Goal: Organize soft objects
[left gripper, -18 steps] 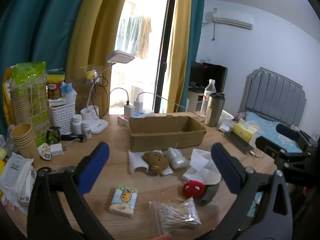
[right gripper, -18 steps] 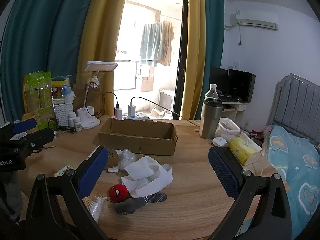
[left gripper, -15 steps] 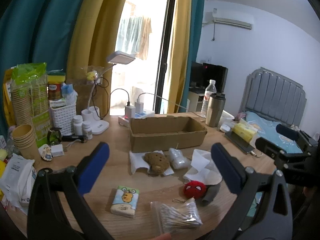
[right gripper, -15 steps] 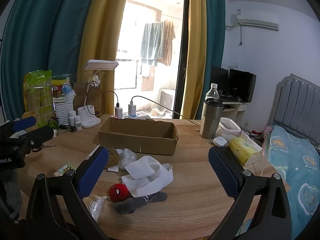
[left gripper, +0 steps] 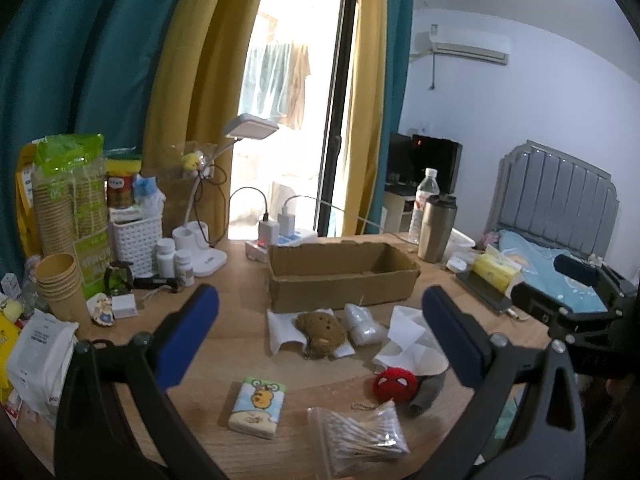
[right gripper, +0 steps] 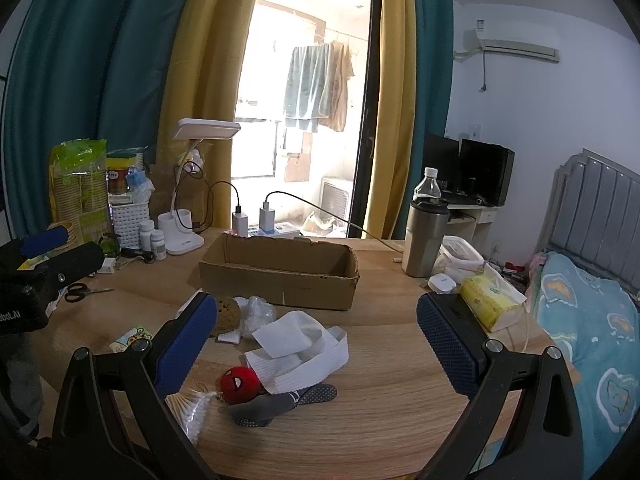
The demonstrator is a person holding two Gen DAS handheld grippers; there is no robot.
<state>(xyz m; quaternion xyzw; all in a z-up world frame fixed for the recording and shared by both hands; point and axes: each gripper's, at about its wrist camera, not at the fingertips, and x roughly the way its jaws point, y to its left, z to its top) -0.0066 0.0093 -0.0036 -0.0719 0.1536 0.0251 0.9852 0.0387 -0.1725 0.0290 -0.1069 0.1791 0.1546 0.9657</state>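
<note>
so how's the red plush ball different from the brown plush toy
The red plush ball is round, bright red with white eyes and a keychain; the brown plush toy is larger, flat and cookie-like. The ball sits on bare wood by a grey sock; the brown toy lies on white paper, nearer the cardboard box. Both lie outside it.

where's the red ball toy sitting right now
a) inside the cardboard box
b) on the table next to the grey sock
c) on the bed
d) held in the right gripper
b: the red ball toy lies on the table against the grey sock, in front of the empty cardboard box.
</note>
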